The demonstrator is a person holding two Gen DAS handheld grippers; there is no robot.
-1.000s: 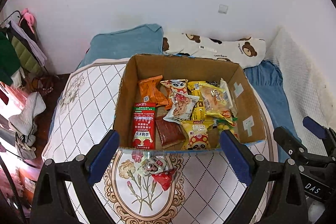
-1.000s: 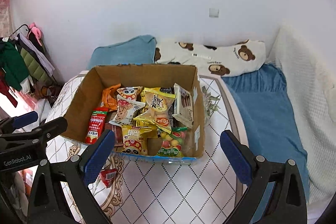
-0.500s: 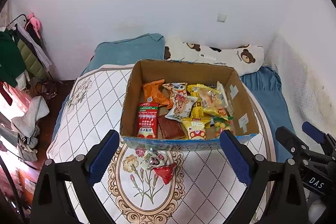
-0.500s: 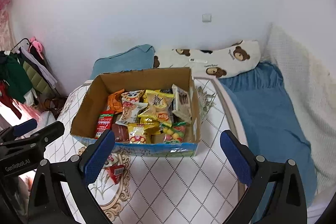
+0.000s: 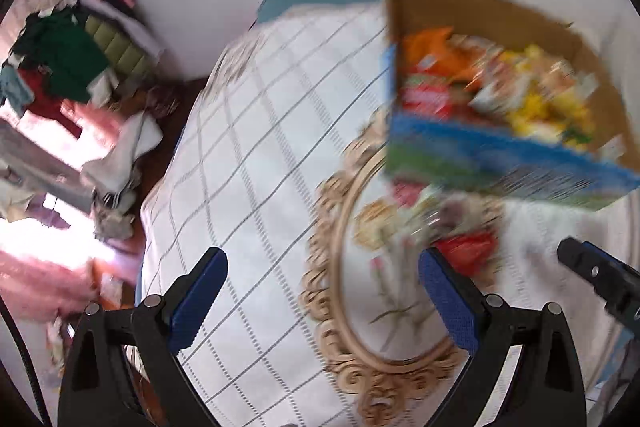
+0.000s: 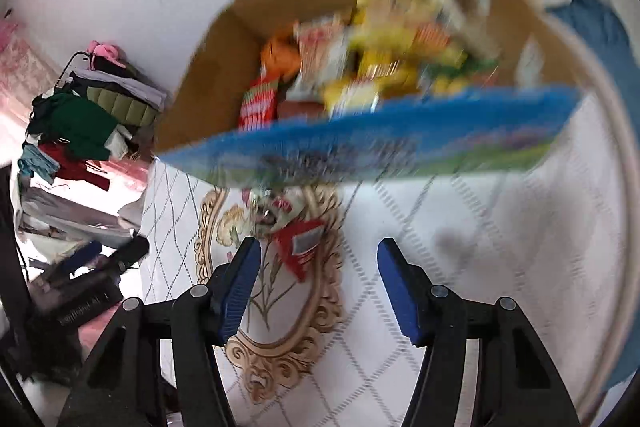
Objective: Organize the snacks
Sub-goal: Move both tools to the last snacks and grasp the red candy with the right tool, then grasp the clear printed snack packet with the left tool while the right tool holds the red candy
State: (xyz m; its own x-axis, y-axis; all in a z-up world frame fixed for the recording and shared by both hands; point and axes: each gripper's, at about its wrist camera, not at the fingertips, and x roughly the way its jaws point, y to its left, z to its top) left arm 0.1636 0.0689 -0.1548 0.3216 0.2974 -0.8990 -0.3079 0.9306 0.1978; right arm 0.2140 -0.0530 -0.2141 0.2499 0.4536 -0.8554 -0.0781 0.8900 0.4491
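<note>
A cardboard box (image 5: 516,163) with a blue printed front, full of snack packets (image 5: 532,95), stands on the round table; it also shows in the right wrist view (image 6: 360,151). A red packet (image 6: 298,245) and a pale packet (image 6: 272,205) lie loose on the tablecloth in front of the box; the red packet shows in the left wrist view too (image 5: 468,247). My left gripper (image 5: 320,301) is open and empty, aimed left of the box. My right gripper (image 6: 320,287) is open and empty, just short of the red packet. Both views are blurred.
The table has a white diamond-pattern cloth (image 5: 256,163) with a gold floral oval (image 6: 272,307). A rack of clothes (image 5: 72,59) stands at the left. A blue blanket (image 6: 600,35) lies at the right. The right gripper's tip (image 5: 600,279) shows in the left view.
Both grippers have dropped and moved closer to the table. The left view has swung left, so the box sits at the right. The right gripper now faces the loose packets.
</note>
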